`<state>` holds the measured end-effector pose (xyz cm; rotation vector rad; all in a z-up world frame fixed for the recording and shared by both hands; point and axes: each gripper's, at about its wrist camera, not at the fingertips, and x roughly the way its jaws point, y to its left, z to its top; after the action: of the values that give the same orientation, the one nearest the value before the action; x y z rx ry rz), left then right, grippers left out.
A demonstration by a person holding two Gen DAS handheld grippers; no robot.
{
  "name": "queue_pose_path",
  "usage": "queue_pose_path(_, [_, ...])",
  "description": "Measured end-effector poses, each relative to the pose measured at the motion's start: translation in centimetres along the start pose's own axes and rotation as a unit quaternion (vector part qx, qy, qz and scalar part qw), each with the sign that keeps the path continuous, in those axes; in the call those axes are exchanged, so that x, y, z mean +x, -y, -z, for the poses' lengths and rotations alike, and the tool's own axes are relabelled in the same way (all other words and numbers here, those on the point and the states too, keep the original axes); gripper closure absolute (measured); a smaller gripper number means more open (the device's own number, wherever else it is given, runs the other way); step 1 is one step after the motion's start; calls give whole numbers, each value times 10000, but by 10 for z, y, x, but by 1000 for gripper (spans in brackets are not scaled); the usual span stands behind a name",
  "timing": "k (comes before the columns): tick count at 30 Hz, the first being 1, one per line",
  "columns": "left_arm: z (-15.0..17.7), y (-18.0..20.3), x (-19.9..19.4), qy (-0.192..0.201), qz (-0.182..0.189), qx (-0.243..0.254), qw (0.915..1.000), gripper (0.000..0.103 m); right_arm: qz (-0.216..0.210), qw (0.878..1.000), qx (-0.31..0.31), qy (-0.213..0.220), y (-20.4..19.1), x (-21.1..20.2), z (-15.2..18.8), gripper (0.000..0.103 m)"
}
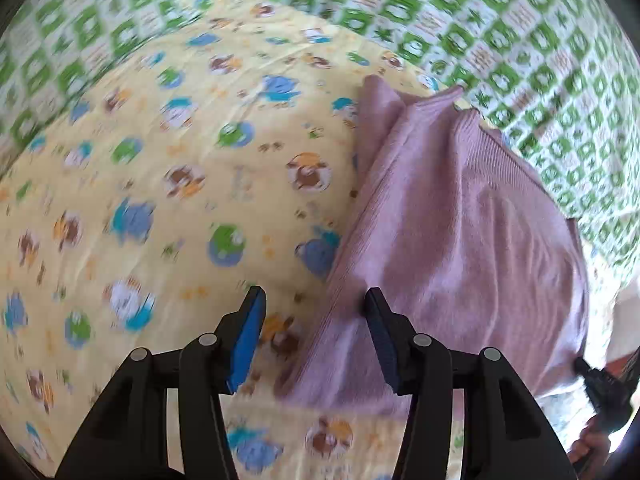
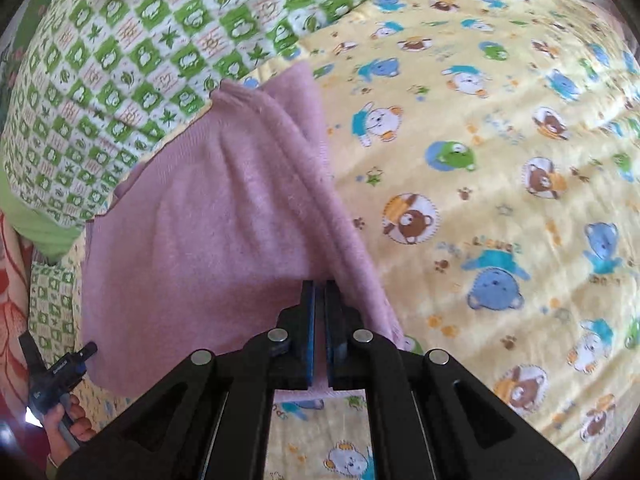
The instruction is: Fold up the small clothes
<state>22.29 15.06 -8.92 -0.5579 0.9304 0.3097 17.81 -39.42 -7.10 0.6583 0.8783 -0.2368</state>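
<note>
A small pink knit garment (image 1: 460,216) lies partly folded on a yellow cartoon-print sheet (image 1: 160,160). My left gripper (image 1: 316,300) is open, its jaws wide apart, straddling the garment's near left edge just above it. In the right wrist view the garment (image 2: 208,216) has a raised fold along its right side, and my right gripper (image 2: 319,288) is shut on the garment's near edge. The other gripper shows at the lower left of the right wrist view (image 2: 60,372) and at the lower right of the left wrist view (image 1: 600,384).
A green-and-white checked quilt (image 2: 132,60) lies bunched beyond the garment, also in the left wrist view (image 1: 520,40). The yellow sheet (image 2: 500,160) spreads wide to the right. A red patterned cloth (image 2: 12,300) lies at the far left.
</note>
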Motion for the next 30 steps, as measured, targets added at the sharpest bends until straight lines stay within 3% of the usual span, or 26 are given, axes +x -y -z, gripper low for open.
queue_pose_path(6, [34,-14,-22,-110,162,-374,9991,46,-58,10000,-39,45,-6,-23,10,96])
queue_pose_path(12, [56,-5,-27,-327,376,-433,9978,44,-207,9991,-376,-44,-38,-31,27,93])
queue_pose_path(13, [58,-3,-26,-383,418,-442,9974,44,-235,9984,-508,-71,-47,-32,31,88])
queue_pose_path(15, [61,3,-22,-490,504,-455,9965,44,-313,9972,-660,-130,-59,-32,38,66])
queue_pose_path(16, [61,4,-20,-517,537,-474,9961,44,-363,9963,-765,-157,-68,-33,44,51])
queue_pose_path(17, [62,6,-19,-538,585,-507,9955,44,-393,9956,-837,-142,-73,-35,50,46])
queue_pose_path(25, [54,3,4,-787,913,-1266,9846,43,-630,9838,-1598,-515,-116,-31,95,45])
queue_pose_path(30, [41,-2,15,-661,1011,-1739,9773,42,-853,9768,-1769,-852,-123,-23,110,44])
